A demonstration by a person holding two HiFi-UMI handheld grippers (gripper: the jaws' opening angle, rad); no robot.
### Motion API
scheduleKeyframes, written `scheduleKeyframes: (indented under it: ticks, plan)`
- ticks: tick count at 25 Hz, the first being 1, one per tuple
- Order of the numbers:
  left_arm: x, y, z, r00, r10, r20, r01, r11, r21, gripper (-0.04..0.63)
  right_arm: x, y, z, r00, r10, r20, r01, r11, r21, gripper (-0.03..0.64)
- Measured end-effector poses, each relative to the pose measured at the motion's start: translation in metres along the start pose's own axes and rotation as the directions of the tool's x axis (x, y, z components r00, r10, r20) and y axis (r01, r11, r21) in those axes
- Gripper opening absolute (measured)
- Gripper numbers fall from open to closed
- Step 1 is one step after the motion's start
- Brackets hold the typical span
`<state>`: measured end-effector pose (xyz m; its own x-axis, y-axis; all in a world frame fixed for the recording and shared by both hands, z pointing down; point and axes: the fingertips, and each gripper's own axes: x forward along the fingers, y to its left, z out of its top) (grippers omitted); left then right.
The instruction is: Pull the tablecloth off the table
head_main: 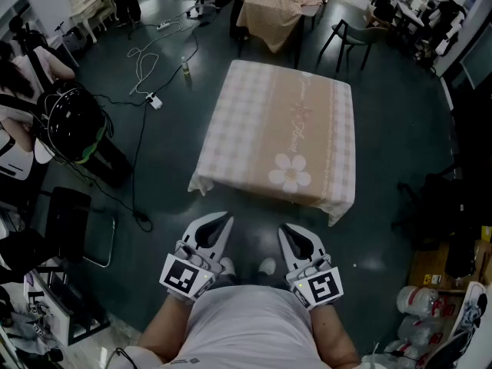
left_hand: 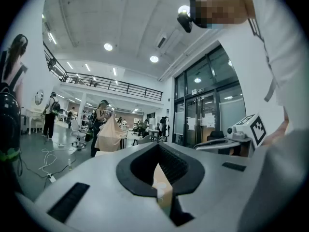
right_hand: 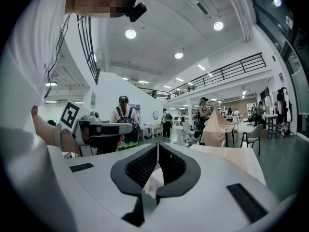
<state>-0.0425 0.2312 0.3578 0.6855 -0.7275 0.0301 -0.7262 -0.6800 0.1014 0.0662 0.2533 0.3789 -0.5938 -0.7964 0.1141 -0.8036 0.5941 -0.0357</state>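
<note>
**One camera on your head, one on each gripper, all turned toward the table.**

Your head camera looks steeply down from high up. The tablecloth (head_main: 261, 121) fills the middle of the frame, and the left gripper (head_main: 219, 225) and right gripper (head_main: 290, 233) sit close under the lens at the bottom. Each gripper camera rides low behind its own jaws, which crowd the lower half of its frame. Both face roughly level across the hall, taking in much ceiling. Your left gripper view catches the right gripper (left_hand: 205, 145) at its right edge. Your right gripper view catches the left gripper (right_hand: 123, 128) at its left, with the tablecloth (right_hand: 241, 161) at lower right. All three views share the draped cloth (head_main: 277, 10) (left_hand: 110, 135) (right_hand: 216, 128) beyond the table.
</note>
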Motion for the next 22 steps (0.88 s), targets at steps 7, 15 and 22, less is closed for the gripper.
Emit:
scheduleKeyframes:
  ticks: [7, 15, 22]
  plan:
    - [0.016, -0.009, -0.003, 0.999, 0.029, -0.025, -0.028, 1.000, 0.013, 0.011, -0.009, -0.020, 0.002, 1.000, 0.007, 0.007, -0.007, 1.000, 0.000, 0.032]
    - [0.045, -0.027, -0.013, 0.996, 0.067, -0.053, -0.065, 0.997, 0.034, 0.011, -0.025, -0.051, 0.009, 0.995, 0.053, 0.078, -0.053, 0.999, -0.003, 0.034]
    - [0.054, -0.030, -0.028, 0.988, 0.133, -0.078, -0.133, 0.991, 0.008, 0.011, -0.021, -0.074, -0.001, 0.993, 0.096, 0.061, -0.096, 0.995, -0.002, 0.034]
